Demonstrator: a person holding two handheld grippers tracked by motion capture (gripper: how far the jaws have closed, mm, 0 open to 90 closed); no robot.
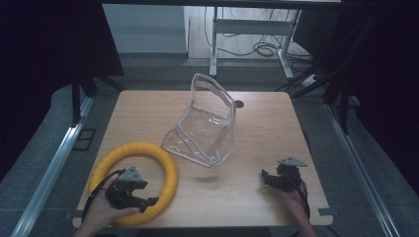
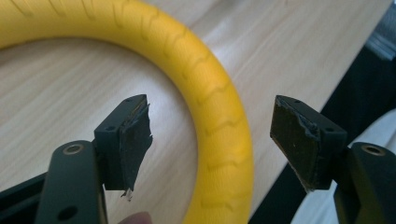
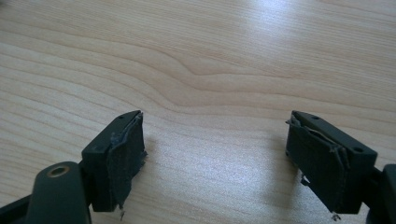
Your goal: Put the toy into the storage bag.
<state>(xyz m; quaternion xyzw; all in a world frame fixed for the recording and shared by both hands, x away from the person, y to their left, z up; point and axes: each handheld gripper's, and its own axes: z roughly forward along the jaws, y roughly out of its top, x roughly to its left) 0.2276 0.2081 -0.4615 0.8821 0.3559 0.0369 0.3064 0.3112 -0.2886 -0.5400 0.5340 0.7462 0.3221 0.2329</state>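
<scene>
**Both grippers spread wide and empty; yellow ring at left, clear pouch mid-table**

High view. Wooden table [image 1: 257, 123], light grain, rounded corners. Yellow ring [image 1: 168, 170] lies flat near the front left corner. Left gripper [image 1: 148, 202] sits over the ring's near side, held by the person's left hand [image 1: 101, 213], pointing toward the ring's front right arc. Its grey three-cornered plate faces up. A clear plastic pouch [image 1: 207, 123] stands partly upright in the middle of the table, one wall raised and the rest slumped toward the ring; pouch and ring are close but I cannot tell if they touch. Right gripper [image 1: 267, 177] is near the front right of the table, held by the right hand [image 1: 296, 202], pointing left, well apart from the pouch. A small dark hole shows in the tabletop just behind the pouch. Metal desk legs and cables lie on the floor beyond the table.

Left gripper view. Jaws stand far apart, nothing between the pads. The ring's curved band passes through the gap between them, lying on the tabletop beyond; ribbed marks show on its surface. The table edge lies past the right jaw. Pad facings are frayed.

Right gripper view. Jaws spread wide, nothing held. Bare wood grain beneath and ahead. Pad facings ragged at the edges.
</scene>
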